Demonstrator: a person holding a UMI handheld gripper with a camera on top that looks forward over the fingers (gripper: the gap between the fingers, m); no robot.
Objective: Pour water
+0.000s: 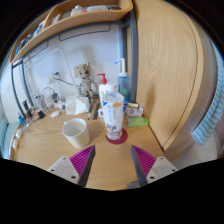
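Observation:
A white bottle (113,117) with a coloured label stands on a round red coaster (117,137) on the wooden desk (45,145), just ahead of my fingers. To its left a cream cup (75,131) stands upright on the desk. My gripper (112,158) is open, its magenta pads (82,158) spread wide with only bare desk between them. The bottle lies a short way beyond the fingertips, roughly in line with the gap. Nothing is held.
Behind the bottle stand a pump dispenser (103,88), a blue spray bottle (123,82), a tissue box (76,105) and small clutter along the wall. A wooden shelf (70,22) hangs above. A tall wooden panel (165,70) rises at the right.

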